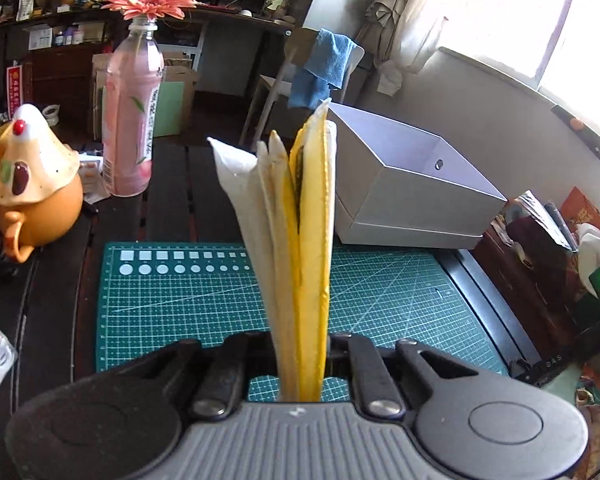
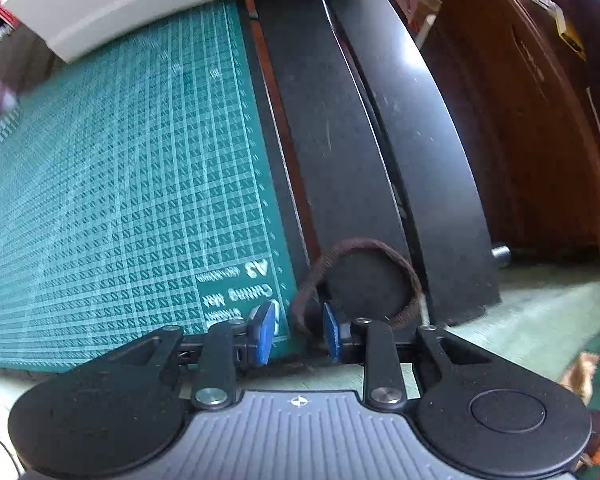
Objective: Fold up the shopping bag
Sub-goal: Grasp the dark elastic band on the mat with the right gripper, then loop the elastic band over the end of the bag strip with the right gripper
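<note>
In the left wrist view my left gripper (image 1: 300, 354) is shut on the folded shopping bag (image 1: 296, 216), a cream and yellow bundle of layers that stands upright between the fingers above the green cutting mat (image 1: 188, 300). In the right wrist view my right gripper (image 2: 298, 334) is open, its blue pads (image 2: 265, 330) low at the mat's near right corner (image 2: 120, 184). A brown hair-tie loop (image 2: 360, 276) lies on the dark table just ahead of the pads, one side of it between them. The bag is not in the right wrist view.
A white open box (image 1: 412, 184) stands behind the mat at the right and also shows in the right wrist view (image 2: 140, 4). A pink bottle with a flower (image 1: 130, 120) and an orange teapot (image 1: 32, 192) stand at the left. The table's dark edge (image 2: 400, 140) runs right of the mat.
</note>
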Tool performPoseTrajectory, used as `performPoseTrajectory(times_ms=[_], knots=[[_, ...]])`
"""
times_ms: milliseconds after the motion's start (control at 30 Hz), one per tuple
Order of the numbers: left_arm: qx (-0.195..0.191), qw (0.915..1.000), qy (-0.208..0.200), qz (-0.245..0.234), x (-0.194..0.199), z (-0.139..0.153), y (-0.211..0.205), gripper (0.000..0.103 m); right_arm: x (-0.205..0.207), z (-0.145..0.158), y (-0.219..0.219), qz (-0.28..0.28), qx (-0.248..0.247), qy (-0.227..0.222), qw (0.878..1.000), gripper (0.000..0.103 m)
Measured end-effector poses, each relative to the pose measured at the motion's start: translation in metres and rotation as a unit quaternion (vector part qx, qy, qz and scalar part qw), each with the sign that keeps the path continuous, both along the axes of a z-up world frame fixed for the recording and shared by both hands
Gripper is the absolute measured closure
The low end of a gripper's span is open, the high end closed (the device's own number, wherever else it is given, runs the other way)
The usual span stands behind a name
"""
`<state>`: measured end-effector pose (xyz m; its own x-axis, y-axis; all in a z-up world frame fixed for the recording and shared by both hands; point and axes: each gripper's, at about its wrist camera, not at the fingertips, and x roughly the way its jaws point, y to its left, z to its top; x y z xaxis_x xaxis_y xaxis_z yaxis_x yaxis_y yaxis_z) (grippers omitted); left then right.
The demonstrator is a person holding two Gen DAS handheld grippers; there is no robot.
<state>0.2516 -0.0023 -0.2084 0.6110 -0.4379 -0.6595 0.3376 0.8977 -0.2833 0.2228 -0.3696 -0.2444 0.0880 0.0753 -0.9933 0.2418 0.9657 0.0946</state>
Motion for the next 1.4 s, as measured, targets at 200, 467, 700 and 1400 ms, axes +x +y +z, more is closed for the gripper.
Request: performPoseTrajectory(times_ms=[200,467,700,1400], knots=[[0.009,0.9997,-0.019,-0.01,-0.005,0.003,-0.004,0.093,-0.004,0.006,0.0,0.016,-0.007,-0.019,1.0,0.101],[0.059,0.9941,-0.071,-0.056,-0.026,0.005,-0.025,0.094,-0.018,0.099,0.033,0.076,0.163,-0.163,0.97,0.101],[0.097,0.9797,-0.138,-0.108,-0.051,0.007,-0.042,0.094,-0.011,0.194,0.113,0.227,0.35,-0.245,0.875,0.101],[0.219,0.9273,-0.286,-0.101,-0.087,0.0,-0.062,0.094,0.029,0.178,0.141,0.215,0.369,-0.198,0.882,0.101]])
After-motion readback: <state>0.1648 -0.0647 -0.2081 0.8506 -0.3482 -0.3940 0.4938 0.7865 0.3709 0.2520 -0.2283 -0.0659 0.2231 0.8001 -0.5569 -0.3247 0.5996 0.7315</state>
